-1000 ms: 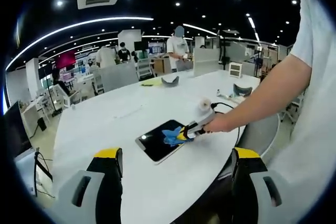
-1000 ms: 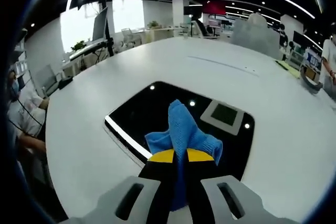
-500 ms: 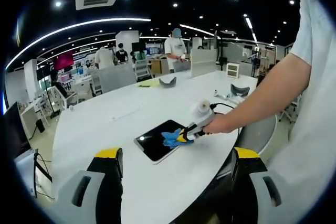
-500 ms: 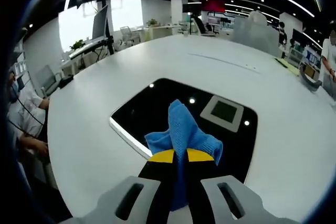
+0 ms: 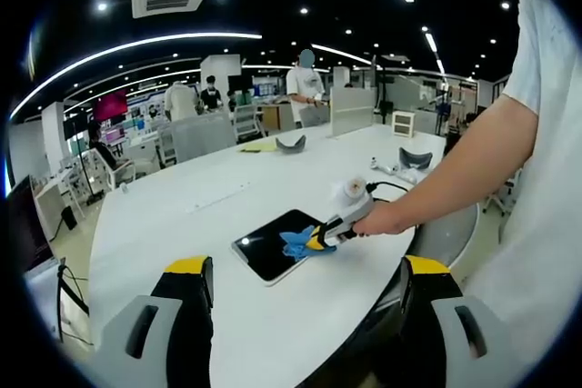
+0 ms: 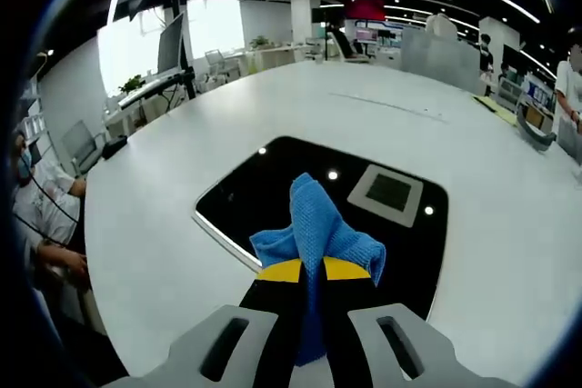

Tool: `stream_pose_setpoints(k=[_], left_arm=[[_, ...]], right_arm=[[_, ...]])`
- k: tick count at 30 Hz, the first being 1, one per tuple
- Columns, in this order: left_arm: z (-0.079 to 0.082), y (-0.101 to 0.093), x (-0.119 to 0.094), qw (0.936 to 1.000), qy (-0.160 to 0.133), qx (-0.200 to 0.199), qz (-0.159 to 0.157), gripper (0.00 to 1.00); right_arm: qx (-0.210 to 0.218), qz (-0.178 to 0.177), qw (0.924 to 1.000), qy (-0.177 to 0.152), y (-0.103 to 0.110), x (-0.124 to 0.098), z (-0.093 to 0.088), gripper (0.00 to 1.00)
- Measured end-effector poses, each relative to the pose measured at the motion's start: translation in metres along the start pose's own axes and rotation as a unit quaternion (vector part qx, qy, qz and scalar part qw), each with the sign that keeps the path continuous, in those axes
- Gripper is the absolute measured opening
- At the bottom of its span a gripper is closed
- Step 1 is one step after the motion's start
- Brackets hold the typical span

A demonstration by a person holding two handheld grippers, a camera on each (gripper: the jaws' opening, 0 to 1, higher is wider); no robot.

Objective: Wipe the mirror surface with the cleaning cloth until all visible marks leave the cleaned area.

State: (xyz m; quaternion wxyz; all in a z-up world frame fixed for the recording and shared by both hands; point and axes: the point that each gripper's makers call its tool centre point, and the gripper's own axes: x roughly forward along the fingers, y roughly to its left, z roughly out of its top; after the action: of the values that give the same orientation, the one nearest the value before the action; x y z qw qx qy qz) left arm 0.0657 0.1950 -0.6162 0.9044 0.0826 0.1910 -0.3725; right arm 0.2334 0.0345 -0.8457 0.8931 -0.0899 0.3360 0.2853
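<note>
A dark rectangular mirror [image 5: 269, 244] [image 6: 273, 190] lies flat on the white table [image 5: 182, 215], reflecting ceiling lights. My right gripper [image 6: 306, 272] is shut on a blue cleaning cloth [image 6: 316, 222], which it holds over the mirror's near edge. From the left gripper view, that gripper [image 5: 318, 239] and the cloth [image 5: 296, 242] sit at the mirror's right side, held by a person's hand [image 5: 377, 218]. My left gripper [image 5: 305, 283] stands open, well back from the table edge, with nothing between its jaws.
A white roll [image 5: 353, 188] stands behind the hand with a black cable. Grey curved objects [image 5: 294, 141] and a yellow sheet [image 5: 257, 144] lie at the far side of the table. People stand and sit beyond the table, and one person [image 6: 41, 224] sits by its edge.
The right gripper with the cloth has slid slightly along the mirror's near edge. The left gripper stays open and nearly still.
</note>
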Motion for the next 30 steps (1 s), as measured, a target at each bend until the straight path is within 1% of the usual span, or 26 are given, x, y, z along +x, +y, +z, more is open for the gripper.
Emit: stream_pose_setpoints(k=[3, 18, 30], left_arm=[[0.0, 0.001, 0.002, 1.0, -0.003, -0.006, 0.0, 0.85], [0.005, 0.003, 0.012, 1.0, -0.004, -0.006, 0.003, 0.84], [0.005, 0.008, 0.014, 0.9999, -0.001, -0.005, 0.011, 0.83]], right_arm=[[0.004, 0.003, 1.0, -0.002, 0.001, 0.0, 0.0, 0.02], [-0.003, 0.02, 0.9998, -0.005, 0.007, 0.007, 0.007, 0.01], [-0.007, 0.028, 0.9996, -0.007, 0.008, 0.017, 0.015, 0.01]])
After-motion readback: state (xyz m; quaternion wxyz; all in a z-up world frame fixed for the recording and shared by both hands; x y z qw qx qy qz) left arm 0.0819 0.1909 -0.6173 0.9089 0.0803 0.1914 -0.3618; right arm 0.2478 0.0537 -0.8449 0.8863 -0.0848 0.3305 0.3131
